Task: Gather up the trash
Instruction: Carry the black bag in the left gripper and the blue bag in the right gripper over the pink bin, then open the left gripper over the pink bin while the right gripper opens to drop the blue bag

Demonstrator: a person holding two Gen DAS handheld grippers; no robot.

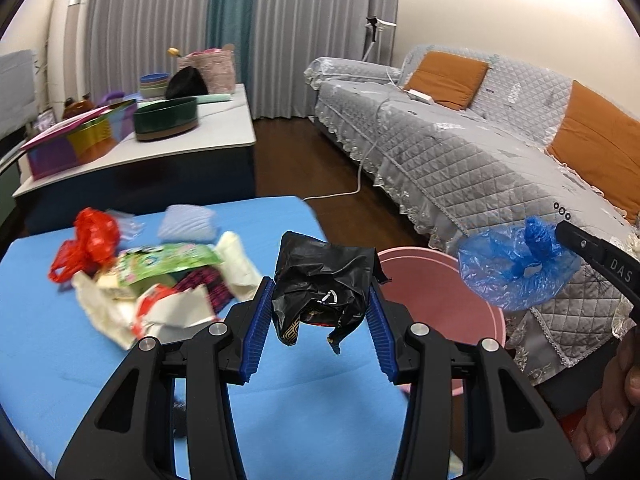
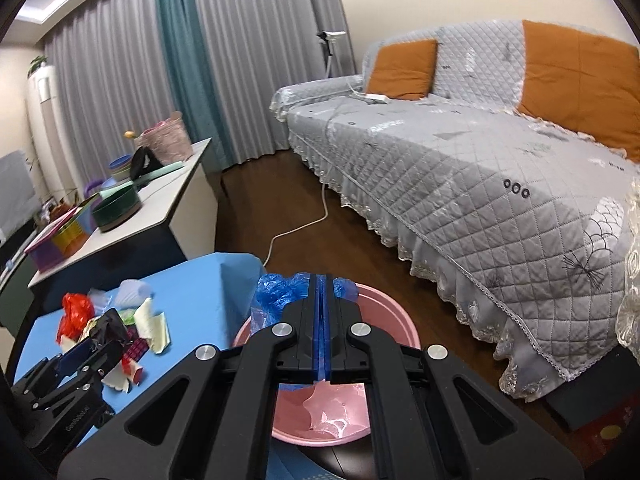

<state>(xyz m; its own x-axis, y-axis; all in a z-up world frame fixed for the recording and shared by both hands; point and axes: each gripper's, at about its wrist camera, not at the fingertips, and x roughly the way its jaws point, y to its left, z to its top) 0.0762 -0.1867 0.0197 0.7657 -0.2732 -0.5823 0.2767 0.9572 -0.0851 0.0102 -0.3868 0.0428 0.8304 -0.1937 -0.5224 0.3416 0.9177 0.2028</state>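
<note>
While both tongs (image 1: pixel 322 312) (image 2: pixel 323 328) grip bags, black (image 1: pixel 324 280) left, blue (image 2: pixel 280 292) right, they near the pink bin (image 2: pixel 384 312) off the tabletop's (image 1: pixel 60 360) corner for dumping.

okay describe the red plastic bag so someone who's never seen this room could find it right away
Start at the blue table and find the trash pile on it. The red plastic bag is crumpled at the pile's far left edge, the only bright red, glossy bag among pale paper scraps and a green wrapper.

A home living room: quilt-covered sofa (image 2: pixel 460 168) (orange cushions (image 2: pixel 402 69)), floor-length curtains (image 2: pixel 248 60).
</note>
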